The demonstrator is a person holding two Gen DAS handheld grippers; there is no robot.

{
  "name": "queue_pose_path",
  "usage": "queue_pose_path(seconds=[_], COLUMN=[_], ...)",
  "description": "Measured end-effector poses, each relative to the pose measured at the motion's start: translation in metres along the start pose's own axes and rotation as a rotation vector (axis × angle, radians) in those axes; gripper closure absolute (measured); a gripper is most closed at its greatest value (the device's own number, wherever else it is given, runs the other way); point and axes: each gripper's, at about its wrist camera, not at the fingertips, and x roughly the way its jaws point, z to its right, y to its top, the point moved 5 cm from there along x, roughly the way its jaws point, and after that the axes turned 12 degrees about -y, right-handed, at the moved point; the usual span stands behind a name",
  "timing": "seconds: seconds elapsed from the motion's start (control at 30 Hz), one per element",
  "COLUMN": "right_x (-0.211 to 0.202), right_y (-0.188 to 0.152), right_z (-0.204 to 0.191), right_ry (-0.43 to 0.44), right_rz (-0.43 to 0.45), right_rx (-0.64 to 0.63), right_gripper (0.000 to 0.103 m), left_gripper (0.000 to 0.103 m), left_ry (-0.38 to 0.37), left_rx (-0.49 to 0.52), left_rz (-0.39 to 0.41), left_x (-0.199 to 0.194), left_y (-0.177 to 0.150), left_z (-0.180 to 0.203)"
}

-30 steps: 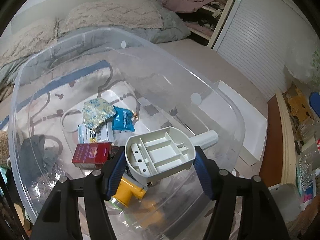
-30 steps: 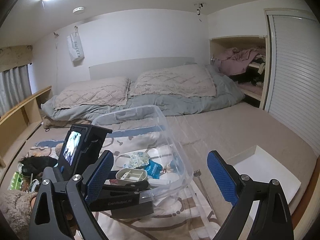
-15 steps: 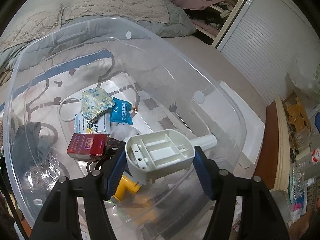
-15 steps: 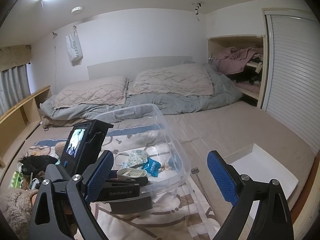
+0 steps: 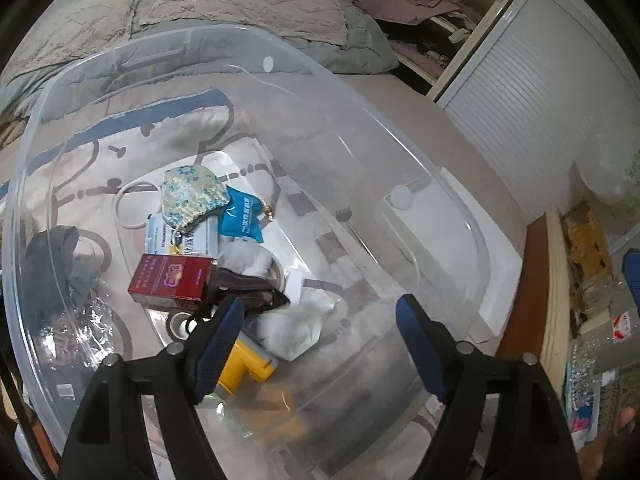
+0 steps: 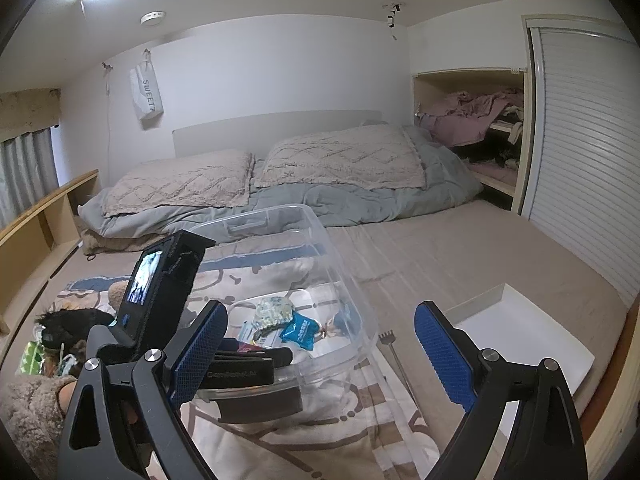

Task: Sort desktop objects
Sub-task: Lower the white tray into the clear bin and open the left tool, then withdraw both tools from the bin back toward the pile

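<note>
A clear plastic bin point(image 5: 460, 216) stands on the bed and holds several objects: a red box point(image 5: 170, 282), a floral pouch point(image 5: 192, 196), a blue packet point(image 5: 242, 216), a yellow object point(image 5: 244, 368) and white wrappers point(image 5: 292, 328). My left gripper point(image 5: 320, 344) is open and empty just above the bin's near side. My right gripper point(image 6: 320, 356) is open and empty, held back to the right of the bin point(image 6: 352, 308). The left gripper's body point(image 6: 168, 288) shows in the right wrist view. The white scoop-like piece is not in view.
A white tray point(image 6: 532, 340) lies on the bed right of the bin. A small fork-like tool point(image 6: 394, 350) lies between them. A dark cloth and clutter point(image 6: 68, 320) sit left of the bin. Pillows and a duvet point(image 6: 280, 184) lie behind.
My left gripper has opened and the white scoop-like piece it held is gone from its jaws. The right gripper has barely moved.
</note>
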Motion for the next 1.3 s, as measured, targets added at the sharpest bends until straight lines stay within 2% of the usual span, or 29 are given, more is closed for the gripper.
queue_pose_path(seconds=[0.23,0.47,0.57,0.63,0.9,1.0,1.3], right_x=[-0.001,-0.008,-0.012,-0.014,-0.030,-0.037,-0.056], right_y=[0.000,-0.001,-0.001,-0.001,0.000,-0.001,-0.007], right_z=[-0.002,-0.006,-0.007,-0.008,-0.020,-0.023,-0.039], right_ry=[0.005,0.008,0.008,0.015,0.017,0.022,0.048], right_rz=[-0.001,0.010,0.018,0.019,0.032,0.031,0.018], right_rx=[0.005,0.022,0.040,0.053,0.043,0.043,0.018], right_gripper=[0.008,0.008,0.008,0.008,0.008,0.008,0.008], left_gripper=[0.024,0.023,0.020,0.015,0.014,0.005,0.005], left_ry=[0.011,0.042,0.062,0.077,0.115,0.128,0.217], left_rx=[0.025,0.076,0.094,0.098,0.092,0.097,0.115], left_rz=[0.012,0.062,0.095,0.115,0.194,0.228,0.296], left_x=[-0.009,-0.038,-0.059,-0.071,-0.122,-0.143,-0.205], left_y=[-0.001,-0.005,-0.010,-0.012,-0.020,-0.027,-0.058], left_z=[0.004,0.009,0.008,0.006,-0.001,-0.004,-0.015])
